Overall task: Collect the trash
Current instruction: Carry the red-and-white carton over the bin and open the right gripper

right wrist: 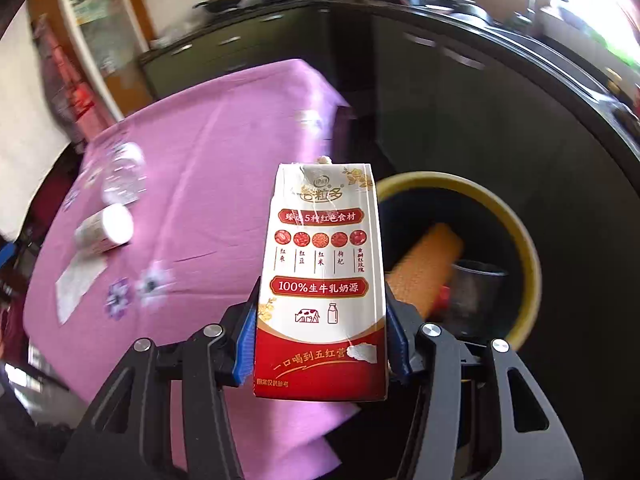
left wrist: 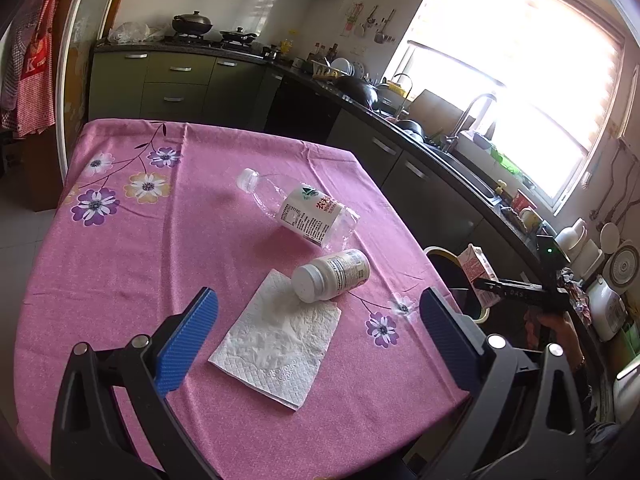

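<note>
— Red-and-white milk carton: where is it sitting?
— The right gripper is pinching its lower end between blue pads, beside the yellow-rimmed bin, right of the pink table.
— And the left gripper?
— Its jaws are standing spread above the napkin, near the white jar and clear bottle.

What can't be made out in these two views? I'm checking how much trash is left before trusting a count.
- Bin contents, right wrist view: the milk carton in the right claw covers the left part; the rest is dark.
- Table items, right wrist view: the white jar and clear bottle are motion-blurred, labels unreadable.
- Table's near edge, left wrist view: hidden behind the open left claw.
- Bin, left wrist view: mostly hidden by the table.
</note>
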### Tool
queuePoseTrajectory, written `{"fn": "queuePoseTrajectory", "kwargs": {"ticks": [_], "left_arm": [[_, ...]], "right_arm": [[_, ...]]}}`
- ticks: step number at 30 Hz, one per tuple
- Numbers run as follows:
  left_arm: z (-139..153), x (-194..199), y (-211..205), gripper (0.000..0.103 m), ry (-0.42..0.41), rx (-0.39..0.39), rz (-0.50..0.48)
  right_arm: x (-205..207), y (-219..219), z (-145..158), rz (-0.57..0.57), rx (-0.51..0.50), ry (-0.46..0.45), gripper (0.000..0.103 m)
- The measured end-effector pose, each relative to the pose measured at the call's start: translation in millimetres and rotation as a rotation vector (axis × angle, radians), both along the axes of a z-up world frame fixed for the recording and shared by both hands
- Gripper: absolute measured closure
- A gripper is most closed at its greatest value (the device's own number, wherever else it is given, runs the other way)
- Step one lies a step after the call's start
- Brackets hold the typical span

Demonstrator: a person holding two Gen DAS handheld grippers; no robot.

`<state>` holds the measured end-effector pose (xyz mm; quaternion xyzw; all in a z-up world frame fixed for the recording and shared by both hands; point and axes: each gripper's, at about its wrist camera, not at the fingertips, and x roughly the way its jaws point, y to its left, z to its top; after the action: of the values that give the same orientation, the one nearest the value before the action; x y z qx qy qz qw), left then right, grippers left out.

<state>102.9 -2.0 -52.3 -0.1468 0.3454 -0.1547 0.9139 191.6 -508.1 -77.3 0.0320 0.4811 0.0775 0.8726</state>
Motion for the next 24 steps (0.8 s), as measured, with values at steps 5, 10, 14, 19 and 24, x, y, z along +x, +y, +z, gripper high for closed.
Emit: {"fn": "queuePoseTrajectory", "kwargs": {"ticks": [5, 10, 14, 19, 24], "left_arm": [[-3, 1, -2, 0.007, 0.014, 0.015, -0.003], [-3, 1, -1, 0.007, 0.019, 0.028, 0.004], [-4, 2, -2, 0.007, 0.025, 0.036, -0.001], [-13, 5, -9, 0.007, 0.045, 0.068, -0.035], [-33, 11, -20, 0.007, 0.091, 0.117, -0.108]], "right_arm": [[30, -48, -33, -0.141, -0.036, 0.067, 0.051], [46, -63, -53, -0.2, -0.087, 0.078, 0.051], [47, -72, -59, -0.253, -0.111, 0.052, 0.027], [25, -59, -40, -0.24, -0.048, -0.003, 0.027], [-9, -28, -19, -0.181, 0.006, -0.074, 0.025]]}}
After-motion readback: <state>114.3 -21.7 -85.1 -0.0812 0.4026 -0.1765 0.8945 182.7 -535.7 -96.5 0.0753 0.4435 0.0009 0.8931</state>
